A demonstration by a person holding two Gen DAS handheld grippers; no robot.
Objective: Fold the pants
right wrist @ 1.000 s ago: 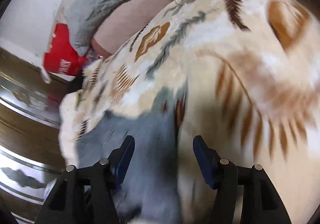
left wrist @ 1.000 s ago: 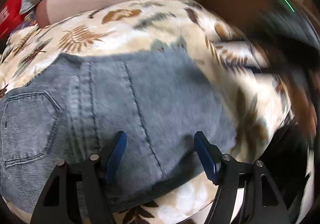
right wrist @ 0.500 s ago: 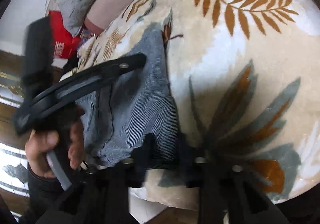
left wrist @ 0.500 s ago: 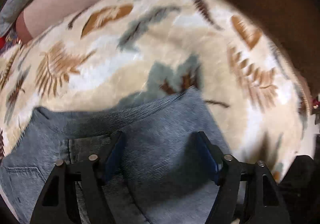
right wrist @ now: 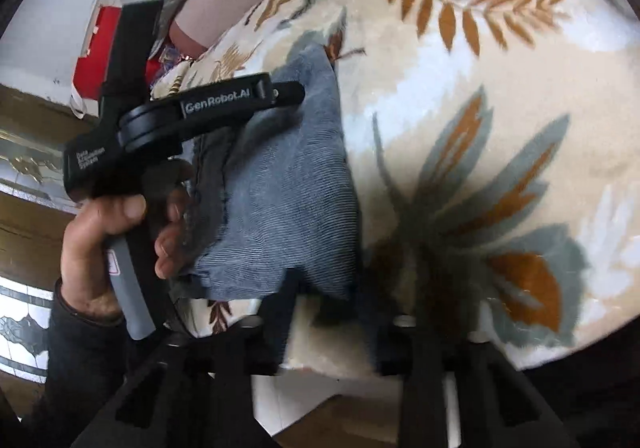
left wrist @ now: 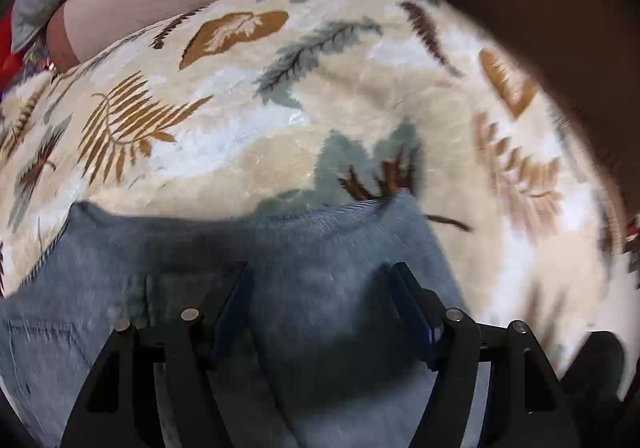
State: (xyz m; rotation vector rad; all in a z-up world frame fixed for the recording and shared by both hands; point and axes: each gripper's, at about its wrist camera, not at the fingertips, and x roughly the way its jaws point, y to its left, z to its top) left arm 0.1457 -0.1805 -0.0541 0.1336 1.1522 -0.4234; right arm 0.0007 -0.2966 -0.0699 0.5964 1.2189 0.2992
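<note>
Pants [left wrist: 320, 328] beneath steeply down-tilted left hand-held gripper [left wrist: 320, 312] (jaws apart)

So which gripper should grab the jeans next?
Probably the left gripper: its open jaws hover right over the jeans. The right gripper, jaws opening, sits at their corner by the blanket edge.

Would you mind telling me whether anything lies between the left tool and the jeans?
Nothing visible does. The left tool hangs open right over the jeans, which lie bare on the leaf-print blanket. No other object crosses the gap.
</note>
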